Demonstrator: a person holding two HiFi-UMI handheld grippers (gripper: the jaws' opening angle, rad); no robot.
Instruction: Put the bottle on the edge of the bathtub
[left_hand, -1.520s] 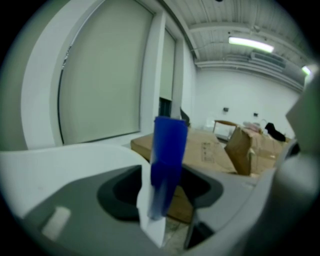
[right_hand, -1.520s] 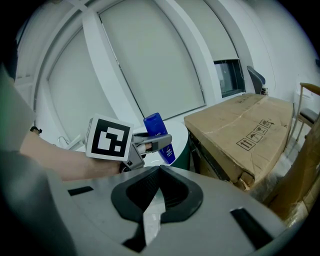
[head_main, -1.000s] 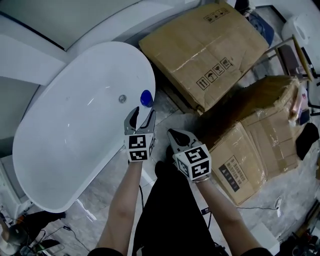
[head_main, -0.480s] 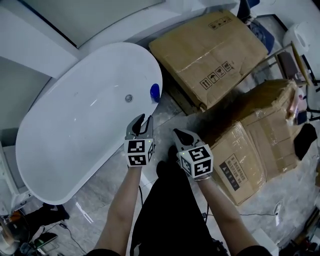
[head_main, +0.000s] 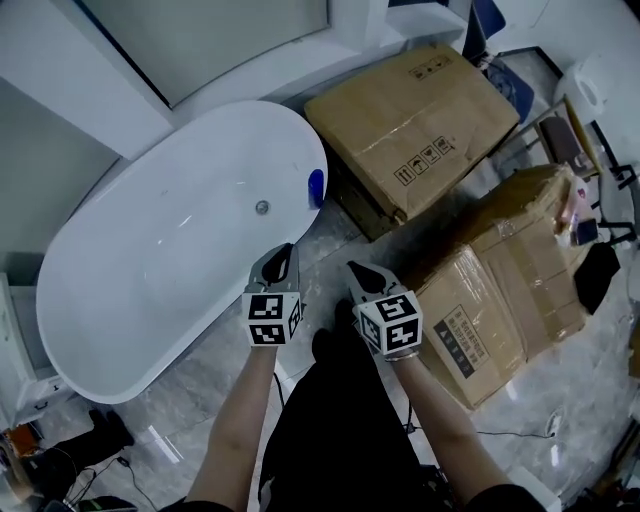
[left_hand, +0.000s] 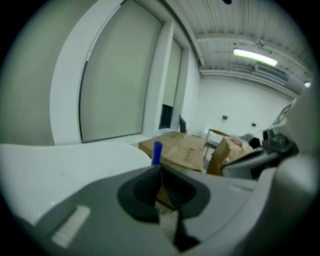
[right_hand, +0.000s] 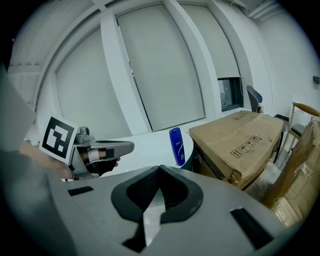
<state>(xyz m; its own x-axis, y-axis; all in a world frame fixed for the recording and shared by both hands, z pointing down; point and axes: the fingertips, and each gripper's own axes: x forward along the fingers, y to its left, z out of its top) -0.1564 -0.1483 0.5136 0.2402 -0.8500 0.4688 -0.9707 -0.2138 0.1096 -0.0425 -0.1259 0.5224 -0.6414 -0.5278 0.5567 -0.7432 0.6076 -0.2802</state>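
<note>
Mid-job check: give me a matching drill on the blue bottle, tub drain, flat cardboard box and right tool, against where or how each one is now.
Column 1:
1. blue bottle
2. drain
3. flat cardboard box
4. right tool

Column 2:
A. shut, empty
B. on the floor beside the bathtub
C. upright on the bathtub's rim
D. in the bathtub's bottom

Pairs: 1-C, 2-D, 3-B, 4-A

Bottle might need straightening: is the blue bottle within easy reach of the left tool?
Probably yes: nothing stands between the left tool and the blue bottle upright on the bathtub rim, but its jaws have just been closing, empty, and must reopen.
</note>
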